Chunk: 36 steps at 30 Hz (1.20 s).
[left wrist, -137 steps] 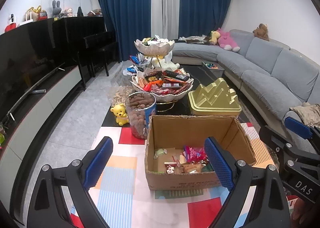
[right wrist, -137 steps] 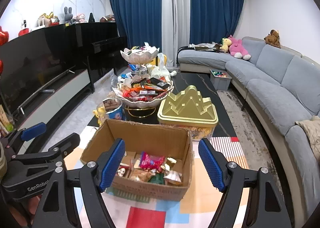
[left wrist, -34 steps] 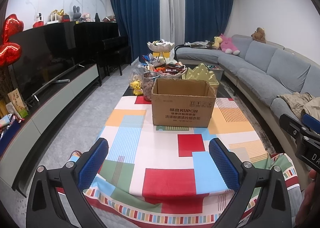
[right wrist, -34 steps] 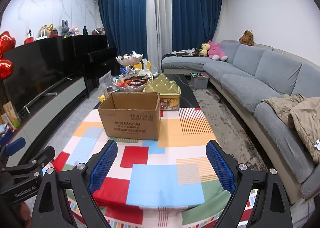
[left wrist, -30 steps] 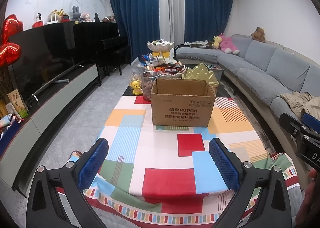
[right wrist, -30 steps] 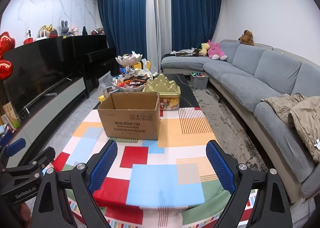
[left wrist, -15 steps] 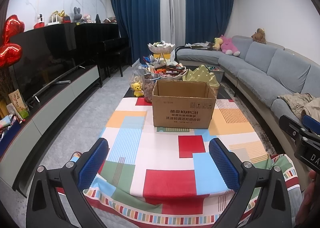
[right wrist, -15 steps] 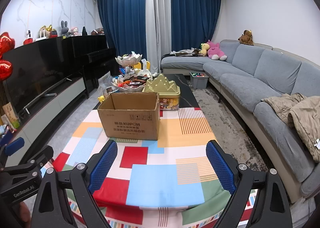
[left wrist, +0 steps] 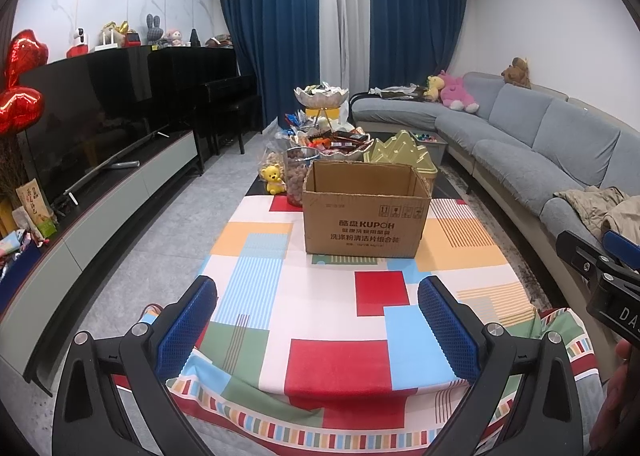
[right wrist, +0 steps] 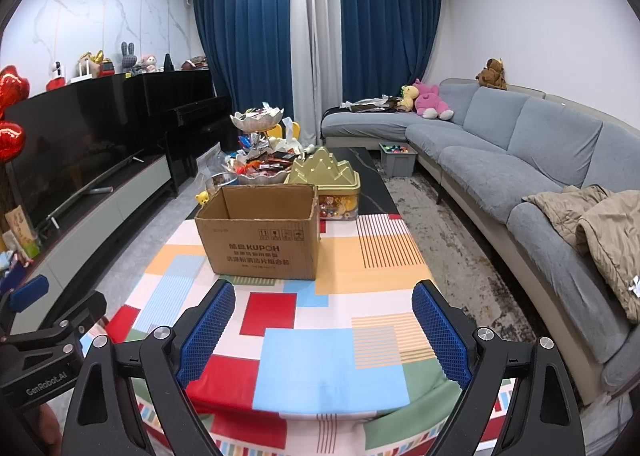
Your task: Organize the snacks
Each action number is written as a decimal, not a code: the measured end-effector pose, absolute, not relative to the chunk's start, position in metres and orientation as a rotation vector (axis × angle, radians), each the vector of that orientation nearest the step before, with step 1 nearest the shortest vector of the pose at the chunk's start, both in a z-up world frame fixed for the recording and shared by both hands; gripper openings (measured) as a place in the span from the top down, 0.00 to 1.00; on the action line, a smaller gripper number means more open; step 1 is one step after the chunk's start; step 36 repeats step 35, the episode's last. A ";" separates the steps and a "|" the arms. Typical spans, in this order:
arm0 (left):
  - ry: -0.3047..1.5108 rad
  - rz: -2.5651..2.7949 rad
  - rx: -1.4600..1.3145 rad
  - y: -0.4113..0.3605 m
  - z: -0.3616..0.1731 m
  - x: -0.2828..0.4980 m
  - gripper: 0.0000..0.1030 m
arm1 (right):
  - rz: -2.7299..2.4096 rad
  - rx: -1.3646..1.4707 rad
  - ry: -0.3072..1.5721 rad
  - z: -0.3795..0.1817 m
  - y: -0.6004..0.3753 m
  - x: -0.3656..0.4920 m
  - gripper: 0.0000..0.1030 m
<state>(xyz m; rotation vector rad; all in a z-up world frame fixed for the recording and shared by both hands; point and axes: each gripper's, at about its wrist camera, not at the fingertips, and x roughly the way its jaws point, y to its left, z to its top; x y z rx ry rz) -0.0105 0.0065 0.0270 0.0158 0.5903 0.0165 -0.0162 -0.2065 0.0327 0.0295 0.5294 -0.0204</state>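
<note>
An open cardboard box (left wrist: 364,211) stands on the far part of the table's colourful patchwork cloth (left wrist: 320,308); its contents are hidden from here. It also shows in the right wrist view (right wrist: 260,232). Behind it a tiered bowl stand of wrapped snacks (left wrist: 332,139) and a gold mountain-shaped tin (left wrist: 400,149) stand on the dark table. My left gripper (left wrist: 318,320) is open and empty, held back over the near table edge. My right gripper (right wrist: 324,326) is open and empty, also well short of the box.
A jar of nuts (left wrist: 298,175) and a yellow bear figure (left wrist: 273,177) stand left of the box. A grey sofa (right wrist: 520,175) runs along the right, a TV console (left wrist: 100,191) along the left. A grey bin (right wrist: 397,158) sits on the floor.
Since 4.6 s ago both grippers have pulled far back from above the box to the near table edge. In the last second nothing has visibly moved.
</note>
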 end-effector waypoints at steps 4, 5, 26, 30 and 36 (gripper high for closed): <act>0.589 0.018 0.015 0.006 0.027 -0.011 0.01 | -0.021 0.030 0.531 0.032 -0.207 -0.016 0.12; 0.590 0.018 0.015 0.006 0.027 -0.011 0.01 | -0.022 0.030 0.532 0.032 -0.206 -0.015 0.12; 0.589 0.017 0.015 0.006 0.027 -0.011 0.01 | -0.023 0.032 0.535 0.031 -0.206 -0.015 0.12; 0.587 0.015 0.016 0.006 0.027 -0.011 0.01 | -0.023 0.032 0.535 0.031 -0.206 -0.015 0.12; 0.586 0.009 0.020 0.004 0.026 -0.011 0.01 | -0.030 0.036 0.541 0.028 -0.207 -0.015 0.12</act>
